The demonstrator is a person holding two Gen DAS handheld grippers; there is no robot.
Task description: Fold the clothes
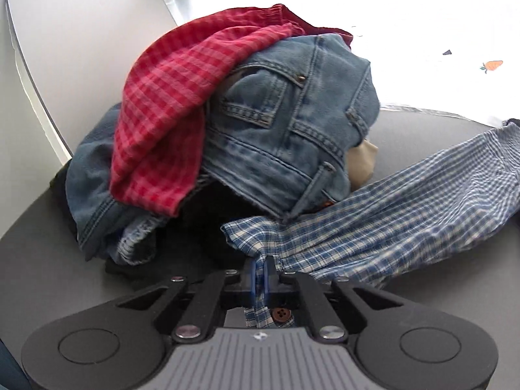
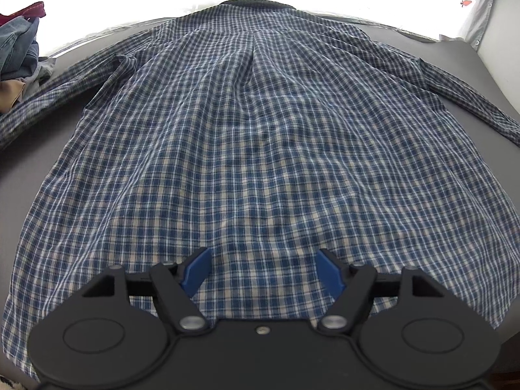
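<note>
left wrist view: the left gripper [image 1: 259, 279] is clenched on the cuff [image 1: 260, 305] of the blue plaid shirt [image 1: 390, 208], its blue pads pressed together with the fabric pinched between them and a brown button [image 1: 281, 314] showing just behind. the sleeve runs away to the right across the grey table [image 1: 39, 260]. right beside the cuff sits a heap of unfolded clothes: blue jeans [image 1: 292, 110] with a red checked garment [image 1: 175, 97] draped over them, and something dark underneath.

right wrist view: the right gripper [image 2: 263, 273] is released, jaws spread wide, hovering low over the hem end of the shirt [image 2: 253, 136]; whether it touches the cloth i cannot tell. the shirt lies back-up, spread nearly flat on the table [image 2: 32, 149], collar at the far edge, both sleeves out to the sides. the pile [image 2: 19, 45] shows at the far left.

judgement: this looks like the start of the fold, with the left sleeve in hand and nothing folded yet. the next move likely calls for carrying the cuff across the shirt's back and laying it flat, keeping it clear of the heap, while the free gripper steadies the body or takes the right sleeve.
</note>
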